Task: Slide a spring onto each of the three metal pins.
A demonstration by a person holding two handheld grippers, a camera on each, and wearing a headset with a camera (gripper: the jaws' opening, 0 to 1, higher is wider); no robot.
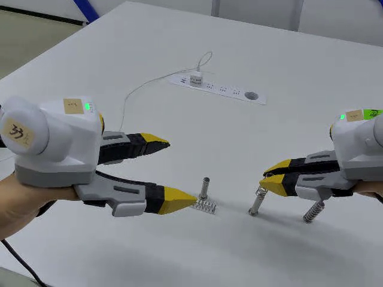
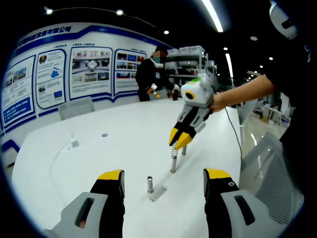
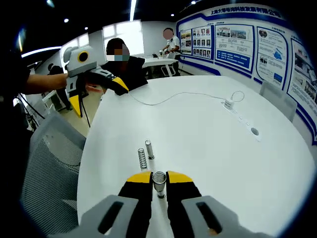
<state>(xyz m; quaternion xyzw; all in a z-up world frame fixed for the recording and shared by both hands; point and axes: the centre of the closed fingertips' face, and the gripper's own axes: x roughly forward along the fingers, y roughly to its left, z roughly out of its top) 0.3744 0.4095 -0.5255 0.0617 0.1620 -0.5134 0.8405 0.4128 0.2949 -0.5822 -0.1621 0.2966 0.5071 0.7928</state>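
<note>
Head view: my left gripper hangs with its jaws spread wide, holding nothing. The loose coiled steel spring lies flat on the white table, just past the lower tip, beside the bare upright metal pin.

Left gripper view: that spring lies ahead between my jaws, its long axis slanting.

Right gripper view: my right gripper is closed, seemingly pinching the second, already threaded spring.

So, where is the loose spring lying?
In the head view the loose spring lies flat on the table beside the bare upright pin, right of the lower jaw of the left gripper.
</note>
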